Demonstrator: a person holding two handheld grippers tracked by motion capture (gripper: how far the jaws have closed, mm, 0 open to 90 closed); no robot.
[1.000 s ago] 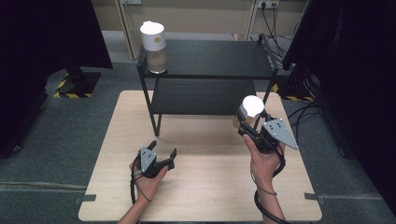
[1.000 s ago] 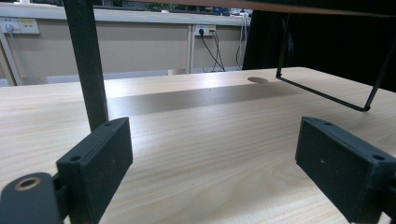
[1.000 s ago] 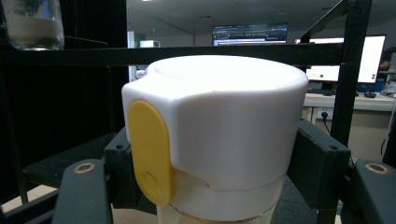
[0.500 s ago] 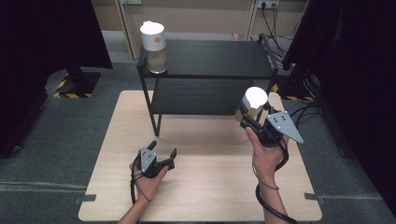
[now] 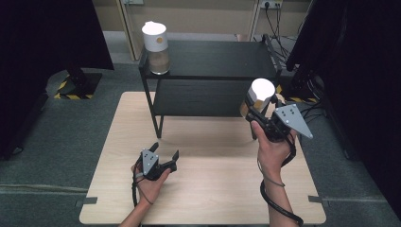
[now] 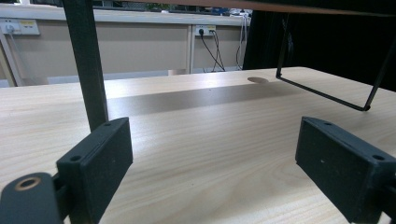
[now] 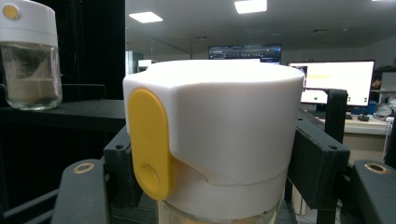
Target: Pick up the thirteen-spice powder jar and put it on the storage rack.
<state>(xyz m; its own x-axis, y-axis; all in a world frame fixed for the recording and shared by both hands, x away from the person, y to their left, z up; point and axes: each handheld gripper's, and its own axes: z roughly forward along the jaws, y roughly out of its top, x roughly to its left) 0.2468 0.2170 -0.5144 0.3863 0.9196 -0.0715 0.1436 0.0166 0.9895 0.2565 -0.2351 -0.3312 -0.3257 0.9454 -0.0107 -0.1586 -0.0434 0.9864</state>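
Observation:
My right gripper (image 5: pixel 255 106) is shut on a glass jar with a white lid (image 5: pixel 261 92), held in the air at the right end of the black two-tier shelf (image 5: pixel 213 61). In the right gripper view the jar's white lid with a yellow tab (image 7: pixel 219 135) sits between the two jaws. A second jar (image 5: pixel 156 41) with a white lid stands on the shelf's top tier at its left end, and shows far left in the right gripper view as the second jar (image 7: pixel 29 56). My left gripper (image 5: pixel 164 152) rests open on the wooden table (image 5: pixel 213 189), nothing between its jaws.
The shelf's front left leg (image 6: pixel 86 60) rises just ahead of the left gripper, and its wire foot (image 6: pixel 327 93) lies to the right. Black curtains flank the table on both sides. Cables trail on the floor at the back right.
My right gripper has carried the jar upward and slightly right, toward the level of the shelf's top tier. The left gripper has stayed in place.

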